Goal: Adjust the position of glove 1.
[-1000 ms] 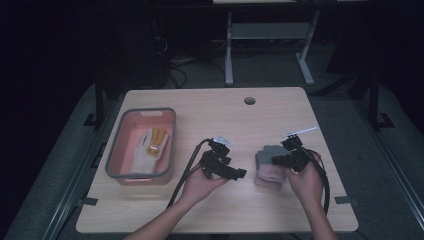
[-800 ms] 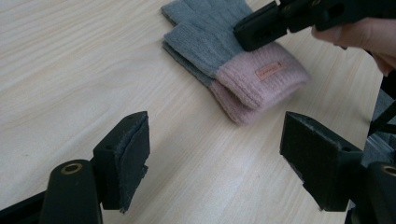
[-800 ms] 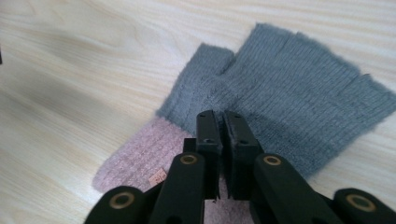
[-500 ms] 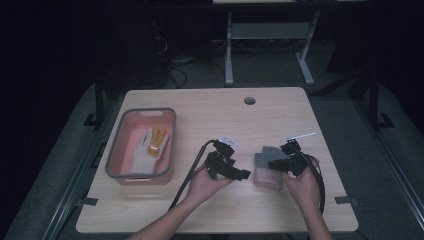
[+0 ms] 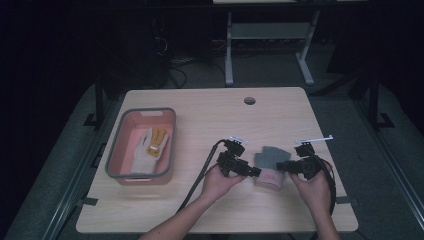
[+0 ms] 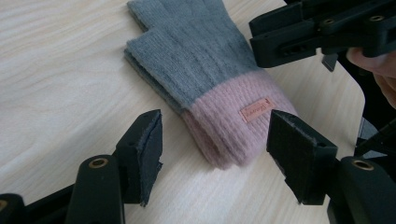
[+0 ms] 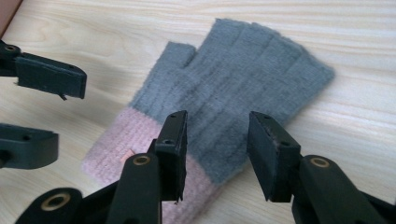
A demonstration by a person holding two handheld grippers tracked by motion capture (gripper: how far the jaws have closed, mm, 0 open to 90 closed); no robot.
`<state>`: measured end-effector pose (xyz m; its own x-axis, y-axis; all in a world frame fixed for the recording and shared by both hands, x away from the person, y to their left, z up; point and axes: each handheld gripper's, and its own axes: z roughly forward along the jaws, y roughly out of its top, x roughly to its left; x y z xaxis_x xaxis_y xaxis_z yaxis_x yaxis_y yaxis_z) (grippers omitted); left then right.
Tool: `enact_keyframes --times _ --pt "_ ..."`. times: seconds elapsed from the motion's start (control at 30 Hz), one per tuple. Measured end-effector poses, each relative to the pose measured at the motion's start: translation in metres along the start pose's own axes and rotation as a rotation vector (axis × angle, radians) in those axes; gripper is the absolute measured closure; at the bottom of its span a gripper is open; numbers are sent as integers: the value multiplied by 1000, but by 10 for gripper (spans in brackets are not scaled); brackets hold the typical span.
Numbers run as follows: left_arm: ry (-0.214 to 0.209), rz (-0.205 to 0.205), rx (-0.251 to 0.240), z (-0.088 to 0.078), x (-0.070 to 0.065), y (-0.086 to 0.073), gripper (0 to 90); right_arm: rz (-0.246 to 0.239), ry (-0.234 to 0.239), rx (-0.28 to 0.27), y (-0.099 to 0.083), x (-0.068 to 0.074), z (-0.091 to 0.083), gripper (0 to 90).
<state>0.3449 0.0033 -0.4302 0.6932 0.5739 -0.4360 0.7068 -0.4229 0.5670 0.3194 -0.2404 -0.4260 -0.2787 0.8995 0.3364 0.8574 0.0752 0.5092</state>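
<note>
A knitted glove (image 5: 269, 165) lies flat on the wooden table (image 5: 210, 115), near the front edge, between the two grippers. It is grey with a pink cuff (image 6: 236, 128), and the cuff has a small tag (image 6: 256, 109) on it. The glove has short, cut-off finger ends.

The left gripper (image 6: 215, 163) sits low by the pink cuff. Its fingers (image 6: 299, 158) are spread wide, one on each side of the cuff end, and they hold nothing. The right gripper (image 7: 217, 149) hangs over the grey part, close to where grey meets pink. Its fingers (image 7: 268, 154) are also spread apart, with a gap between them, and they hold nothing.

The glove looks soft, light and floppy. It will bend and hang down when it is lifted, and it will not break. The wool looks fuzzy, so it should not slip much. The thick cuff looks like a good spot to pinch, because it is folded and puffy. Pinching the flat grey part may be harder, since it lies tight on the table.

Far to the left is a pink bin (image 5: 117, 160) with a white and tan glove (image 5: 150, 145) inside.
</note>
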Motion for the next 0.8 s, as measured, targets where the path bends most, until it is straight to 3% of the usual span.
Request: enact_keyframes --times 0.23,0.57,0.8 --pt "-21 -27 9 13 0 1 397 25 24 2 -4 -8 3 558" --pt "-10 -25 71 29 -4 -1 466 70 49 2 -11 -16 8 542" --pt "-4 -37 78 33 -3 -2 469 94 72 -1 -15 -20 11 514"
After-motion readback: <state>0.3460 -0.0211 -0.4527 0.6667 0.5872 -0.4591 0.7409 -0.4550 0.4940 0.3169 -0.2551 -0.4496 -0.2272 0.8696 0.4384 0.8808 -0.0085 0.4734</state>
